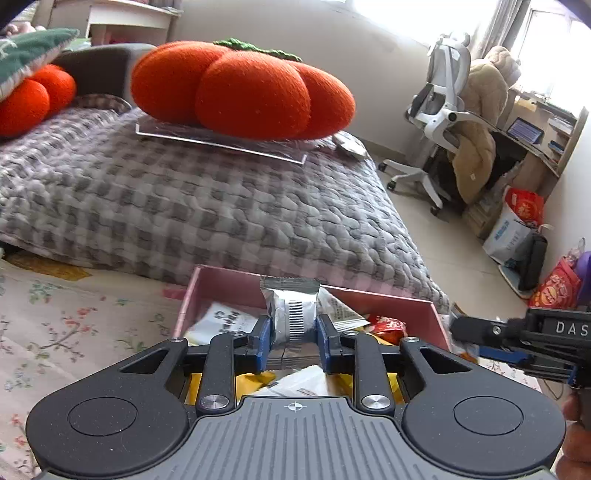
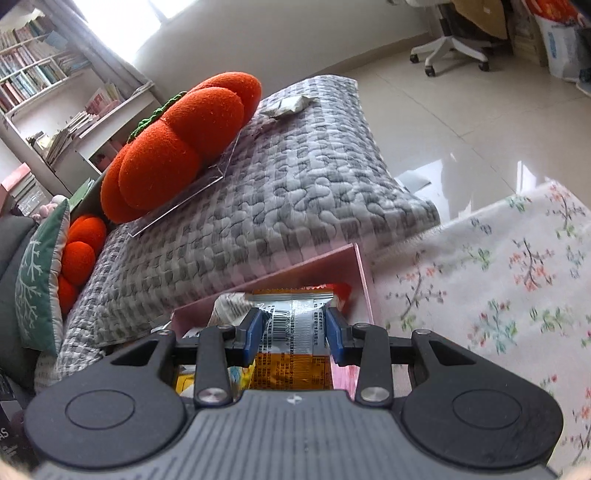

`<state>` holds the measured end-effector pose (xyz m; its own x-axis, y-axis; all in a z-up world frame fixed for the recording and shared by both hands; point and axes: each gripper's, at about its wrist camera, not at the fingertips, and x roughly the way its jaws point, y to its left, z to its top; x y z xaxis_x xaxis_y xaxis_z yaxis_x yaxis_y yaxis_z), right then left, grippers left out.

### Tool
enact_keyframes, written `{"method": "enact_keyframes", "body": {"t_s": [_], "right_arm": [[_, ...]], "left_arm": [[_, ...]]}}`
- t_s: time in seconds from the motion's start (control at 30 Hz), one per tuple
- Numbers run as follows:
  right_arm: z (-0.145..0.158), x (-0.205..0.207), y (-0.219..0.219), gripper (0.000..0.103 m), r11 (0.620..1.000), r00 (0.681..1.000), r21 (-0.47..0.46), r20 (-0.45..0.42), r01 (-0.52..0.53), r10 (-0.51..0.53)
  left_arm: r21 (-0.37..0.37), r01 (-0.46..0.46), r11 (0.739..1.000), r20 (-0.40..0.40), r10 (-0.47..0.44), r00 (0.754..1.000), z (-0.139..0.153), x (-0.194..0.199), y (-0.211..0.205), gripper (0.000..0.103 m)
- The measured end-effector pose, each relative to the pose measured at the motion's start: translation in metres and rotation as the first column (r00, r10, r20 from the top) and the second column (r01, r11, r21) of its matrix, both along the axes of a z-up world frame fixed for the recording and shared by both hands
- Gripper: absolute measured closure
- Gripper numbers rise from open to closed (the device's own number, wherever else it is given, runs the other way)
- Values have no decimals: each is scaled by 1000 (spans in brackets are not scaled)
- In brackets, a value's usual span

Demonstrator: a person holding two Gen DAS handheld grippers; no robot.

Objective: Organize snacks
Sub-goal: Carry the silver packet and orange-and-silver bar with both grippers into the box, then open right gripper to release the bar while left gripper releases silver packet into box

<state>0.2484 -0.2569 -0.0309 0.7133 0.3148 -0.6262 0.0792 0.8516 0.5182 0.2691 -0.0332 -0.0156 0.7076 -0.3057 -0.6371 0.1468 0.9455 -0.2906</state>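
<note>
Sunlit window (image 1: 424, 11), pale tiled floor (image 2: 461, 103), white office chair (image 1: 439, 110).

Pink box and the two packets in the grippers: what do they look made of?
Pink box: thin, flat, matte walls with sharp corners, likely cardboard. Silver packet in the left gripper: crinkled, shiny film with a crimped top, probably foil-lined plastic. Orange packet in the right gripper: glossy printed plastic film with a silver seam.
</note>
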Motion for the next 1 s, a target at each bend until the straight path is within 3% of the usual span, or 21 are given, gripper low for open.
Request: {"method": "enact_keyframes", "body": {"t_s": [0.1, 0.17, 0.3, 0.47, 0.57, 0.73, 0.93, 1.0], "right_arm": [[1, 3, 1, 65, 1000, 1000, -4, 13, 7, -7], [2, 3, 0, 56, 999, 999, -23, 10, 34, -34], [3, -1, -4, 56, 998, 999, -27, -11, 48, -49], [17, -16, -3, 56, 999, 1000, -39, -3, 21, -21], [26, -29, 0, 51, 996, 1000, -93, 13, 16, -15], [21, -47, -2, 49, 997, 1000, -74, -29, 6, -8], [26, -68, -1, 45, 994, 996, -107, -85, 0, -9], [27, -76, 1, 42, 990, 995, -138, -96, -16, 3]], "left_arm": [[26, -8, 1000, -4, 9, 1000, 1, 2, -1, 74], [15, -28, 999, -2, 28, 1000, 4, 1, 5, 68], [-31, -57, 998, -15, 57, 998, 13, -3, 20, 67], [3, -30, 1000, 13, 30, 999, 31, -24, 20, 67], [26, 13, 1000, 20, -14, 1000, 37, -37, 15, 63], [71, 85, 994, -4, -85, 996, 31, -65, 2, 32], [129, 208, 970, -58, -202, 978, 17, -98, -8, 27], [154, 287, 946, -78, -278, 958, 13, -110, -14, 25]]}}
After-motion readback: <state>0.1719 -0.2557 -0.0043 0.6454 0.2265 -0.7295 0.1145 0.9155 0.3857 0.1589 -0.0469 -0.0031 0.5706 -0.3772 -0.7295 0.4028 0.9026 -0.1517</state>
